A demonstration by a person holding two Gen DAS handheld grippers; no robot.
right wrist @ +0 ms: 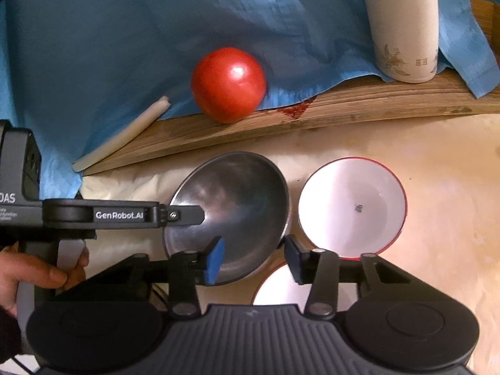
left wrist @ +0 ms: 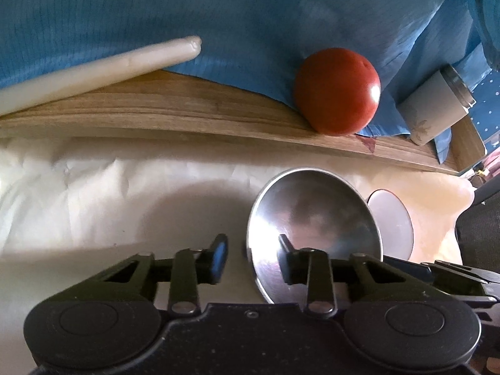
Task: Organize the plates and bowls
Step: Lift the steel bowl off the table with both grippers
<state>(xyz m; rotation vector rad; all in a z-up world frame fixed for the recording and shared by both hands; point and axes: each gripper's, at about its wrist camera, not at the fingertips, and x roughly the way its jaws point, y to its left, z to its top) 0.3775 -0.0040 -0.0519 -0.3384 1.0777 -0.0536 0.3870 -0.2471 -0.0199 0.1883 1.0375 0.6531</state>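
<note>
A steel bowl (left wrist: 314,234) (right wrist: 231,215) sits tilted on the cream cover. My left gripper (left wrist: 252,257) straddles its left rim, one finger outside and one inside, with a gap showing beside the rim. In the right wrist view a finger (right wrist: 187,215) of the left gripper reaches into the bowl from the left. My right gripper (right wrist: 254,259) straddles the bowl's near right rim: the blue pad is inside, the other finger just outside, and the pads do not press. A white bowl with a red rim (right wrist: 353,209) (left wrist: 390,222) stands right of the steel bowl. Another white bowl (right wrist: 278,287) lies partly hidden under my right gripper.
Behind the bowls runs a wooden board (left wrist: 187,109) under blue cloth (right wrist: 125,31). On it are a red tomato (left wrist: 337,90) (right wrist: 228,84), a white flask (right wrist: 403,31) and a long white stick (left wrist: 93,68). A hand (right wrist: 37,275) holds the left gripper's handle.
</note>
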